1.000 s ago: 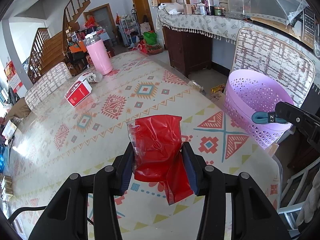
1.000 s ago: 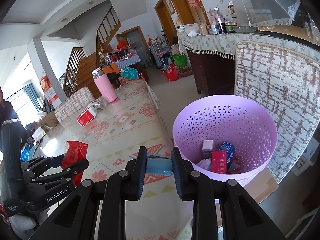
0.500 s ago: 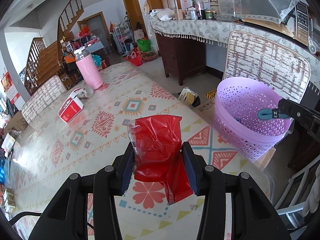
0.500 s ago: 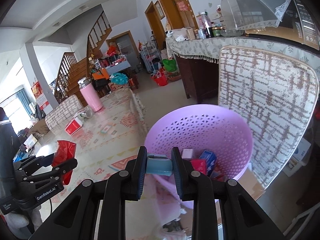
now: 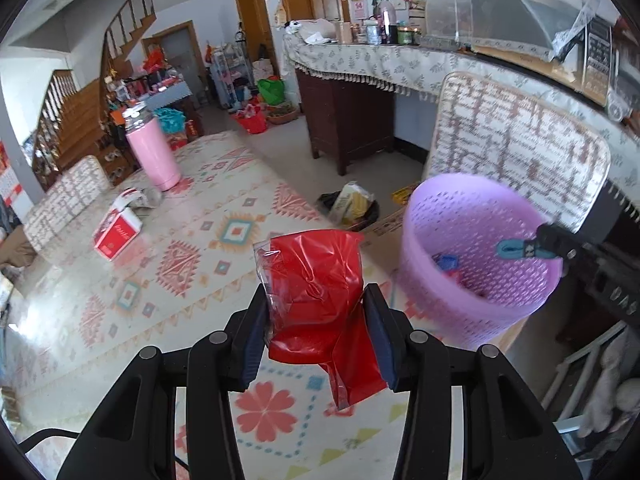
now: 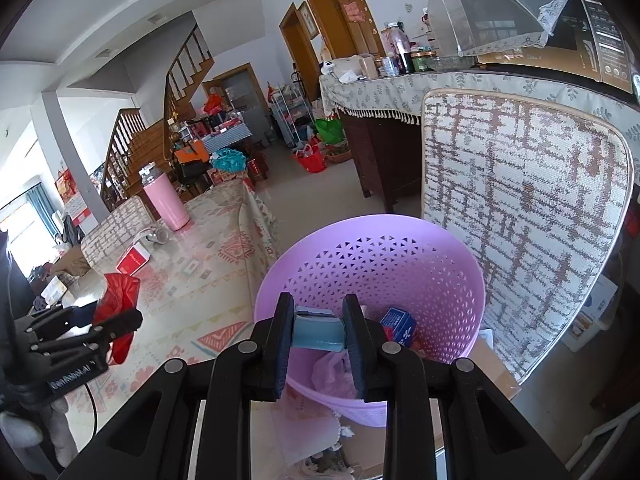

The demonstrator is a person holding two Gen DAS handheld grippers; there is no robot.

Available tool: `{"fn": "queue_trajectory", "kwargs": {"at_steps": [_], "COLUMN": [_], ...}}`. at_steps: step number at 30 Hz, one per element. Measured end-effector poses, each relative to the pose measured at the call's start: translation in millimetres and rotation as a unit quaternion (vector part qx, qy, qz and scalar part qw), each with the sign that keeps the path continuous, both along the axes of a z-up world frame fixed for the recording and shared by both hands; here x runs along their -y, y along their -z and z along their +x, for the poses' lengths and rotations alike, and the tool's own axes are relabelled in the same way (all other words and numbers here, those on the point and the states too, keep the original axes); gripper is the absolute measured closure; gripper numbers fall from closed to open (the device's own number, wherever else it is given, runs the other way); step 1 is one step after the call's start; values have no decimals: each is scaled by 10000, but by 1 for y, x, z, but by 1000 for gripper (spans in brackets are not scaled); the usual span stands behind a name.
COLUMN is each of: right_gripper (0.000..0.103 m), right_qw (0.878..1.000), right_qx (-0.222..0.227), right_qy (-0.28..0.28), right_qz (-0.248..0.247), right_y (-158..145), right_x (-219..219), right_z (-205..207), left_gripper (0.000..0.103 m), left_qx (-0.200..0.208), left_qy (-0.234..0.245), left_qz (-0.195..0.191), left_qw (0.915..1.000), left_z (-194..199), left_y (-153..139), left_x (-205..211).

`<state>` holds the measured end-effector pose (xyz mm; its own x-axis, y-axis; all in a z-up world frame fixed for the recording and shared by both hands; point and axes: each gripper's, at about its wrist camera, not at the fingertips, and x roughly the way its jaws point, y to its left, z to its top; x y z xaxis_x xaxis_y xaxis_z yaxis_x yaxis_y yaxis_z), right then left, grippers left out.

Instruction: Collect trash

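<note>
My left gripper (image 5: 316, 320) is shut on a crumpled red plastic bag (image 5: 316, 280), held above the patterned table near its right edge; the bag also shows in the right wrist view (image 6: 118, 292). My right gripper (image 6: 318, 334) is shut on a small blue packet (image 6: 318, 330) and holds it over the open purple basket (image 6: 400, 248). In the left wrist view the packet (image 5: 516, 249) hangs over the basket's far rim (image 5: 472, 188). The basket holds a blue box (image 6: 398, 325) and other bits of trash.
A red box (image 5: 117, 232) and a pink tumbler (image 5: 154, 152) stand at the far end of the table (image 5: 192, 248). A padded chair back (image 6: 520, 208) stands behind the basket. A black bag with trash (image 5: 352, 204) lies on the floor.
Both grippers have moved right toward the basket. My right gripper now holds the blue packet over the basket's opening. Both grips are unchanged.
</note>
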<state>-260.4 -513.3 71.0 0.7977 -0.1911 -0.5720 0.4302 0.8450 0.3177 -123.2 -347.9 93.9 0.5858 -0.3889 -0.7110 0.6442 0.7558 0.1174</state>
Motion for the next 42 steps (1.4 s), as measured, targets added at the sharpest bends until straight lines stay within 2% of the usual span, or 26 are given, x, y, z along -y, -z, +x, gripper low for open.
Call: {"fn": "queue_trajectory", "kwargs": {"at_steps": [7,12,14,19,20,22,23,38,42], "right_gripper": [76,76,76,74,72,59,57,54,51], "right_qw": [9998,9992,9989,9981,9978,9974,9973,9954,9953], "right_qx": [7,-22,-27,-64,-79,-98,-101,-42,-39], "right_qy": [173,316,375,498,524,570,598,792,833], "right_qz": [129,255,269,363,398,424,422,540,490], "right_y": [3,7,9,18,20,23,24,20,15], "right_x": [22,36,41,53,55,58,58,38,27], "right_z": [3,8,9,15,16,16,16,-1,-9], "left_gripper": [58,57,54,32,30,27,26,23,23], "left_qx": [-465,-660,-835,-969,-1015,-1062,-1035,-379,-348], "left_qy": [752,1100,1203,1127,1108,1123,1126,772,595], "left_qz": [-545,-681,-694,-703,-731,-779,-782,-491,-456], "left_qw": [9946,9894,9868,9864,9859,9849,9851,9951,9966], "left_z": [7,16,22,35,37,38,37,11,2], "left_y": [-25,-23,-17,-4,-2,-1,0,0,1], "left_x": [37,75,89,106,107,104,101,45,27]}}
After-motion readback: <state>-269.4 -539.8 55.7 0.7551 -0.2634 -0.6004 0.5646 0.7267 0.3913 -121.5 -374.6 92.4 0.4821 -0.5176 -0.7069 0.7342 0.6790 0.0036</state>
